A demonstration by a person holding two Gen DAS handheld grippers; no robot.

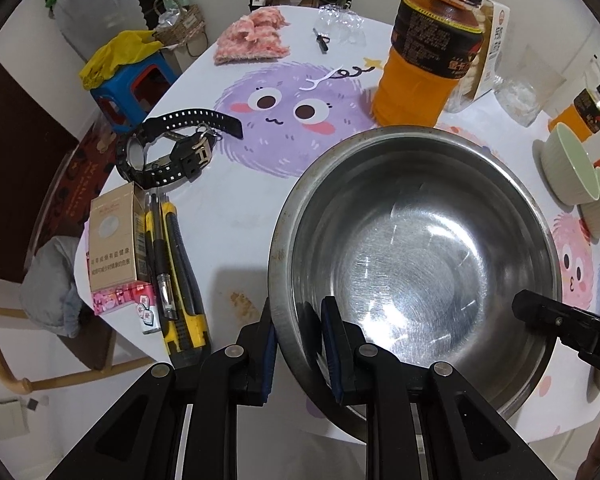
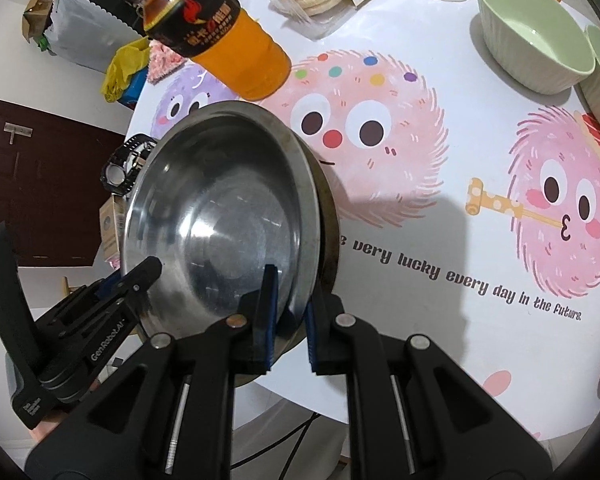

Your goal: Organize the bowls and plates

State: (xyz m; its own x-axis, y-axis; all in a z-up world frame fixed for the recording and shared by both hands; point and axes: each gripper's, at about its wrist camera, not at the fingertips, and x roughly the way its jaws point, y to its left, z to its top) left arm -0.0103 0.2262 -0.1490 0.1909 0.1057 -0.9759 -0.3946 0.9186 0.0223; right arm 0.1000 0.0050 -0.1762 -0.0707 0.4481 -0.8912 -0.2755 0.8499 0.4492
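Stainless steel bowl (image 1: 416, 264) on cartoon-print tablecloth (image 1: 236, 208), beside orange drink bottle (image 1: 428, 52). Left gripper (image 1: 298, 316) pinches bowl's near rim; right gripper (image 2: 290, 300) pinches opposite rim. Green ceramic bowls (image 2: 536, 28) well apart.

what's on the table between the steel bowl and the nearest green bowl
Nothing: in the right wrist view only bare printed tablecloth separates the steel bowl from the green bowl.

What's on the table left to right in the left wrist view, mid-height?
Watch → steel bowl → green bowl.
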